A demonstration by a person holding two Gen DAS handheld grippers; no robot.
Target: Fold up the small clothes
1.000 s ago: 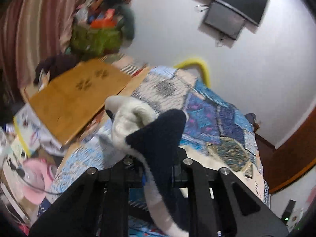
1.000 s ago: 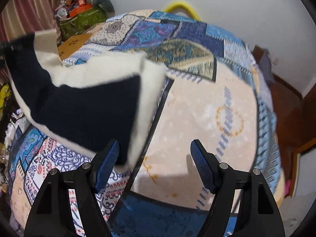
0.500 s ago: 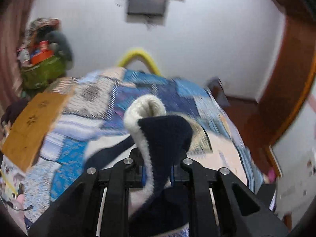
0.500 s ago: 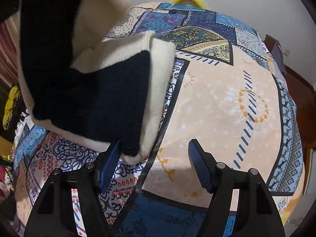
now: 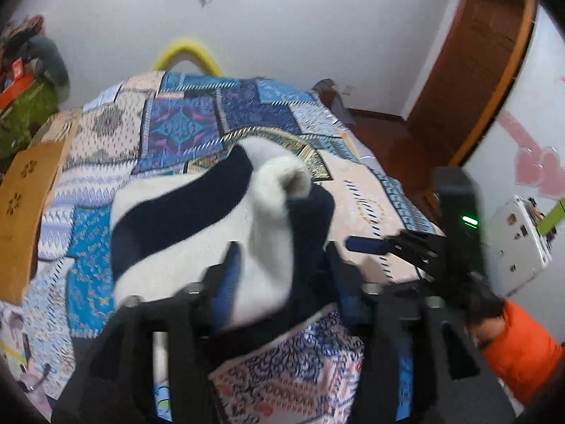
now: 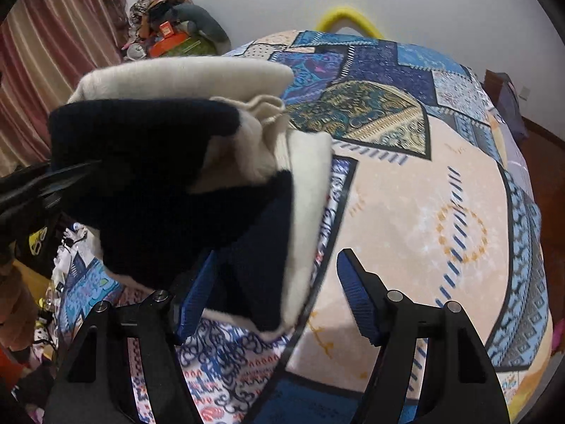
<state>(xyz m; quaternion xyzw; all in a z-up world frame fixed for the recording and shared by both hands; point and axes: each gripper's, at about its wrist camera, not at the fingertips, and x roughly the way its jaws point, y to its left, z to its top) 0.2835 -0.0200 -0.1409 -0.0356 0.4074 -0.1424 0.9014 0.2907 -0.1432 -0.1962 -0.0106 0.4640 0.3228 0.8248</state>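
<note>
A small cream and navy fleece garment (image 5: 197,219) lies partly folded on the patchwork bedspread (image 5: 183,123). My left gripper (image 5: 282,265) is shut on a bunched fold of it, held above the bed. In the right wrist view the garment (image 6: 197,176) fills the left half, doubled over itself. My right gripper (image 6: 275,293) is open and empty; its left finger (image 6: 197,289) sits under the garment's near corner, its right finger (image 6: 356,300) over bare bedspread (image 6: 423,194). The right gripper also shows at the right of the left wrist view (image 5: 416,247).
A yellow hoop (image 6: 348,17) stands at the bed's far end by the white wall. A cluttered green bag (image 6: 176,35) and striped curtain (image 6: 46,60) are to the left. A wooden board (image 5: 24,205) lies beside the bed. A brown door (image 5: 476,81) is at right.
My left gripper has swung right and carried the held fold across over the rest of the garment. The garment now lies doubled in front of my right gripper, which stayed open.
</note>
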